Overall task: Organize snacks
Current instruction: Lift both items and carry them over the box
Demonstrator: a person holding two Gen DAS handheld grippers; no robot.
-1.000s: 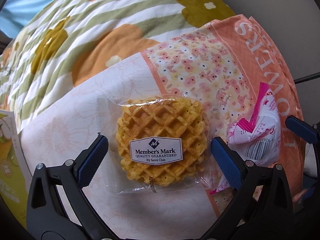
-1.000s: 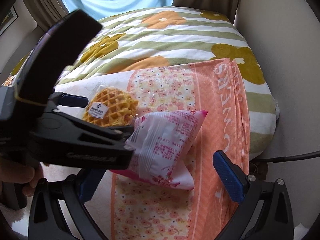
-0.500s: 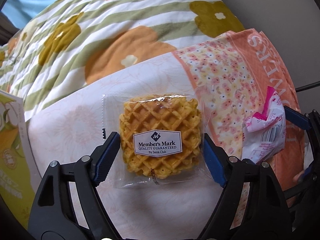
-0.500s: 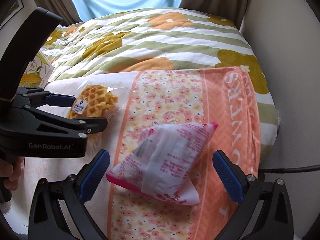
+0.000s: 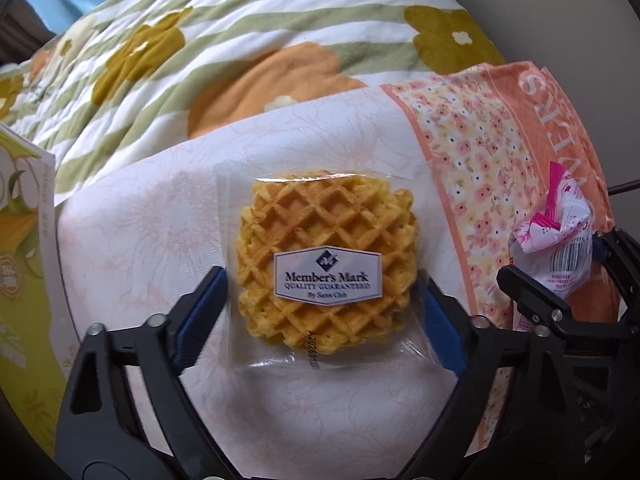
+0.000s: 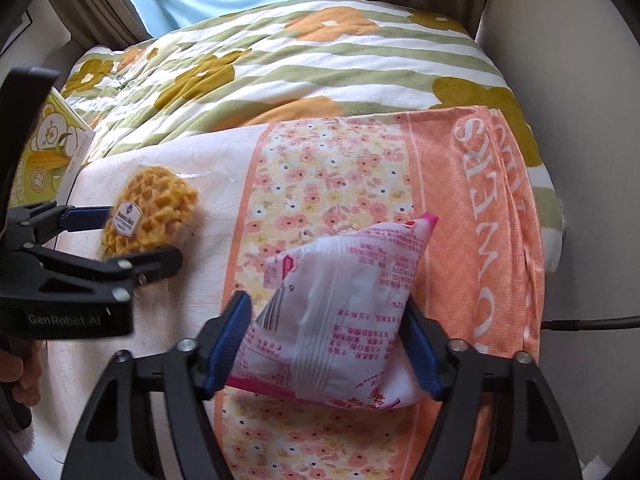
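Note:
A wrapped waffle (image 5: 326, 264) with a Member's Mark label lies on the white part of a floral cloth (image 5: 160, 208). My left gripper (image 5: 320, 312) is closed on it, blue pads pressing the wrapper at both sides. The waffle (image 6: 150, 212) and the left gripper (image 6: 120, 240) also show in the right wrist view. A pink-and-white snack pouch (image 6: 340, 312) lies on the orange flowered band (image 6: 480, 200). My right gripper (image 6: 326, 344) is closed on the pouch, a pad on each side. The pouch (image 5: 556, 248) shows at the right of the left wrist view.
A yellow-green snack box (image 5: 20, 248) stands at the left, also seen in the right wrist view (image 6: 48, 148). A striped flower quilt (image 6: 280, 52) covers the bed behind. A pale wall (image 6: 580, 80) and a black cable (image 6: 592, 324) lie to the right.
Both grippers have come forward and closed: the left jaws narrowed onto the waffle pack, the right jaws narrowed onto the pink pouch. The right gripper moved clear of the left one.

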